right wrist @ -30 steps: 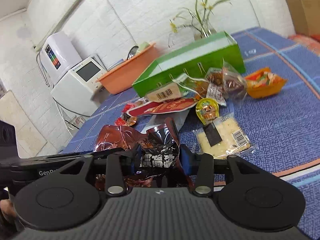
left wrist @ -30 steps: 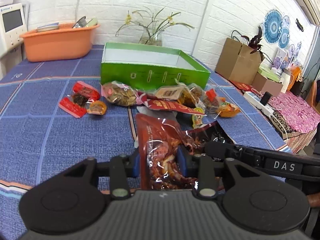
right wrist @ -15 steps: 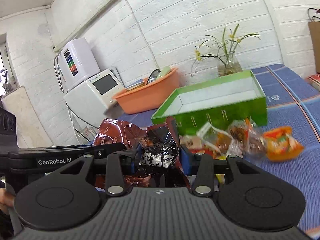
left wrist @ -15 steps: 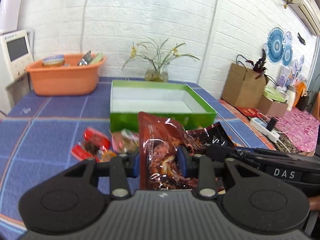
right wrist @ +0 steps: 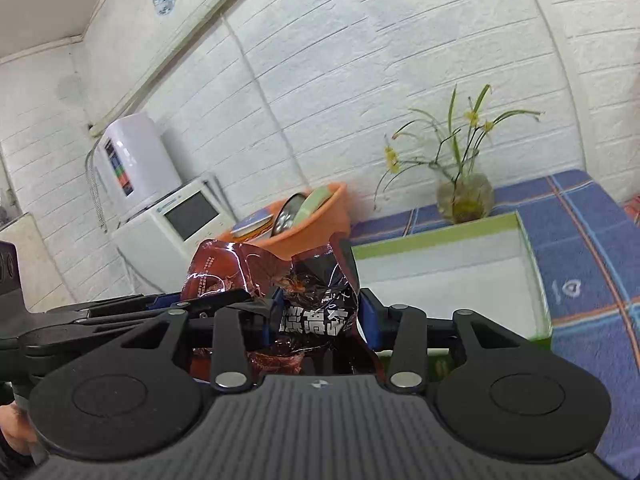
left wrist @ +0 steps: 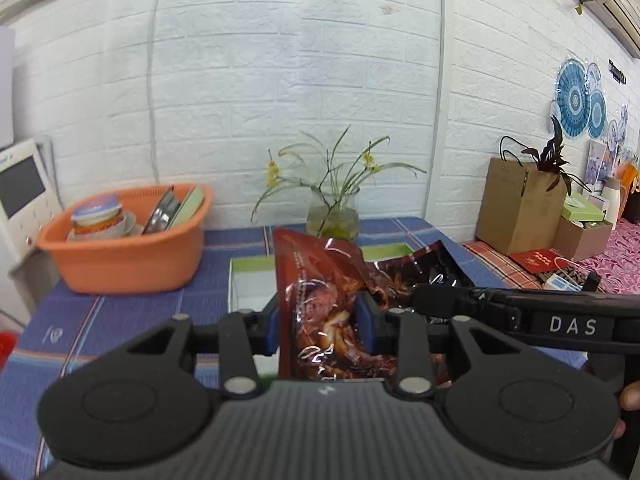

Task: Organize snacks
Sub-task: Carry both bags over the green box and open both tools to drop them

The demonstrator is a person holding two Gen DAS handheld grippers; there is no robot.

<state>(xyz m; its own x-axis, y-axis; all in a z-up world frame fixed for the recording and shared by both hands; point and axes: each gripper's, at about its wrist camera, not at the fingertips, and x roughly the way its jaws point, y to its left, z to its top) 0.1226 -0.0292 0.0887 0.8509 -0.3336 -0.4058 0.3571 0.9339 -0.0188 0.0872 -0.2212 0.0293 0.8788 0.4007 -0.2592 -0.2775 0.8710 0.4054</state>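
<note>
While the left claw [left wrist: 318,330] pinches a glossy red-brown snack pouch [left wrist: 320,300] and the right claw [right wrist: 318,320] pinches a crumpled dark foil packet [right wrist: 320,300], both seem to hang over the green cardboard box [right wrist: 440,240]'s near edge; best carry further in, lower, then release.

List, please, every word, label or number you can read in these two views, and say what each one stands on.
"DAS": white letters on the black right gripper body.
White Chinese characters on the dark glossy snack packet: too crumpled to read.
Fine print on the red-brown foil snack packet: too small.
Panel on the white water purifier: blurred.
</note>
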